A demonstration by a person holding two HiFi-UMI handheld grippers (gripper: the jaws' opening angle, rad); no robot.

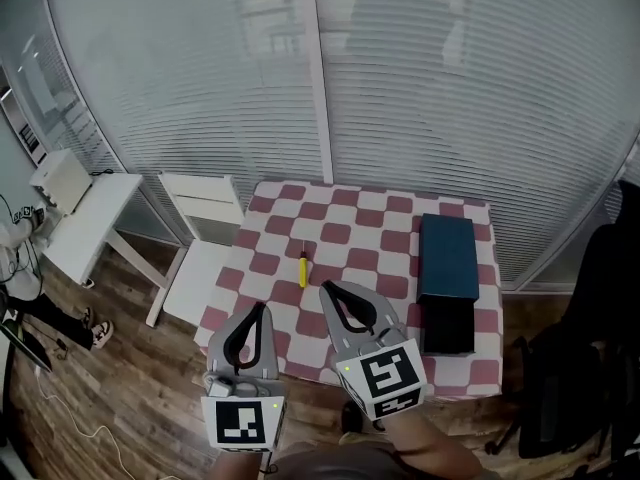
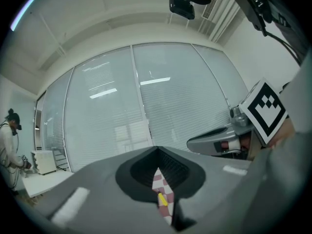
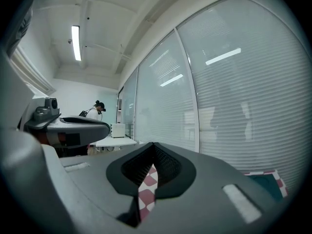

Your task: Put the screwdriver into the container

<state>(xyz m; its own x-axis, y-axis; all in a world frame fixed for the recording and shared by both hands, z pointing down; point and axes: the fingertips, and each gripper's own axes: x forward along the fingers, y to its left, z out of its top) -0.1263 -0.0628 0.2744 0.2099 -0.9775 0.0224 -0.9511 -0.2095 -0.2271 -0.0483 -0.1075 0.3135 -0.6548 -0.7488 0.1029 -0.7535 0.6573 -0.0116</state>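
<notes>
The table (image 1: 345,230), under a red and white checked cloth, is the anchor here. The screwdriver (image 1: 302,269), with a yellow handle, lies flat on the table a little left of its middle, pointing from the near edge toward the far one, and nothing touches it. The container (image 1: 447,256), a dark teal box, sits along the table's right edge, well apart from the screwdriver; a black box (image 1: 448,329) touches its end nearer the table's front edge.

The left gripper (image 1: 262,308) hangs over the table's near left corner with its jaws pressed together and nothing between them; in the left gripper view (image 2: 157,152) the screwdriver (image 2: 162,199) shows only through the slit below the tips. The right gripper (image 1: 328,288) is over the table's near half, just short of the screwdriver, jaws likewise closed and empty (image 3: 153,145).

A white chair (image 1: 205,230) stands against the table's left side, and a white desk (image 1: 88,220) farther off that same side
</notes>
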